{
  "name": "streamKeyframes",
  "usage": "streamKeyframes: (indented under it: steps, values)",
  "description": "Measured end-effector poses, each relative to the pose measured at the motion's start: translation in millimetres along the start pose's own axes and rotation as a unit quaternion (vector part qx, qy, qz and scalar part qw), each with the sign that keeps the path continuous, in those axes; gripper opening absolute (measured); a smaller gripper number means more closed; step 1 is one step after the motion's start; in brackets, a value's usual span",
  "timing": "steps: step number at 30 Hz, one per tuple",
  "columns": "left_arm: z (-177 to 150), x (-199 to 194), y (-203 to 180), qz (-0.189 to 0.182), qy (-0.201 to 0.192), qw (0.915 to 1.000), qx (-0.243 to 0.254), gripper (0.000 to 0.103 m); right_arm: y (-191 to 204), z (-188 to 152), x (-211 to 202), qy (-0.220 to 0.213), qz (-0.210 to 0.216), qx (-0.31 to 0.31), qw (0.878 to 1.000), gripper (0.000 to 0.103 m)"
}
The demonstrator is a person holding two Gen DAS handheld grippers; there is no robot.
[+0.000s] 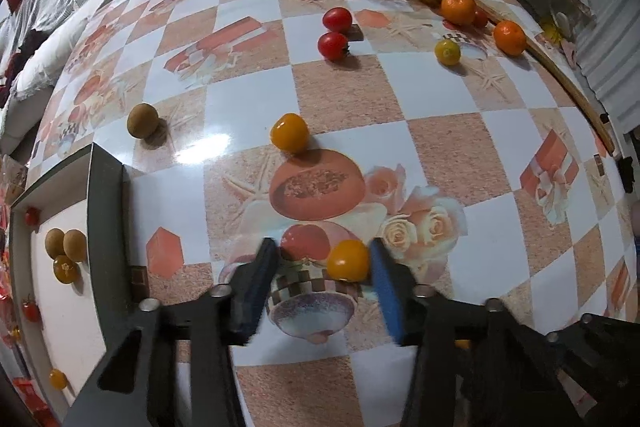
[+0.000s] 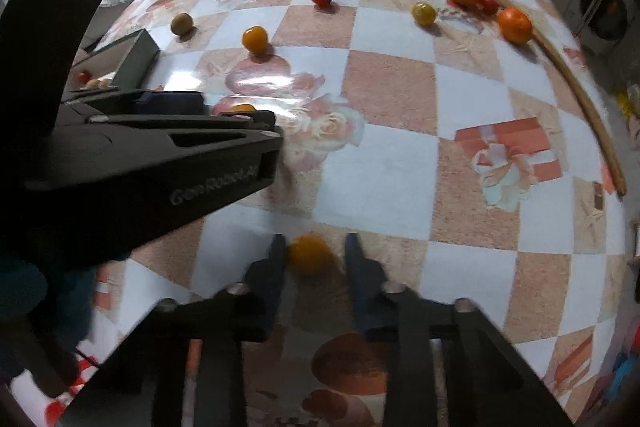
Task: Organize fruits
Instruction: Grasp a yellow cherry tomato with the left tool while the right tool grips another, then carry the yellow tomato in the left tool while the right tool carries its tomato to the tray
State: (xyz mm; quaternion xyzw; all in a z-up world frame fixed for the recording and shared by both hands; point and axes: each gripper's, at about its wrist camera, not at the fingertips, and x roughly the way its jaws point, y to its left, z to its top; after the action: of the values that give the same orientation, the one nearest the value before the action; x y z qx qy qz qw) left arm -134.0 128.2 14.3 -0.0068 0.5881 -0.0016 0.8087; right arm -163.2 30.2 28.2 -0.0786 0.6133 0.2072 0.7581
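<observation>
Both of your grippers straddle yellow tomatoes on the worktop [image 1: 440,131]: left gripper [image 1: 324,263] released, its yellow tomato [image 1: 347,260] against one finger; right gripper [image 2: 316,255] likewise unclenched around another tomato [image 2: 309,253]. Next, likely: clench, carry to the tray [image 1: 105,195].

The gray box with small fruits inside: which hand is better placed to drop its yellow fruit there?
Probably the left gripper: the gray box sits right beside it, and a yellow fruit already lies between its open fingers.
</observation>
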Motion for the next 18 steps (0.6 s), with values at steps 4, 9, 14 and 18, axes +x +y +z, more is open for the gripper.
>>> streamKeyframes:
  steps: [4,9,14,18]
  values:
    - [1.6,-4.6,-0.9,-0.027,0.003,0.9996,0.0,0.021,-11.8,3.3,-4.2,0.007,0.018,0.025,1.0,0.023]
    - [1.2,-13.3,13.2,-0.035,0.002,0.999,-0.028,0.022,-29.3,4.9,-12.4,0.015,0.033,0.057,0.998,0.023]
    - [-5.6,-30.2,28.6,-0.029,-0.008,0.9987,-0.041,0.022,-34.6,10.1,-19.0,0.015,0.038,0.065,0.997,0.024]
    - [-9.4,-41.6,41.8,-0.024,-0.016,0.9983,-0.05,0.022,-32.1,16.9,-23.4,0.011,0.038,0.06,0.997,0.024]
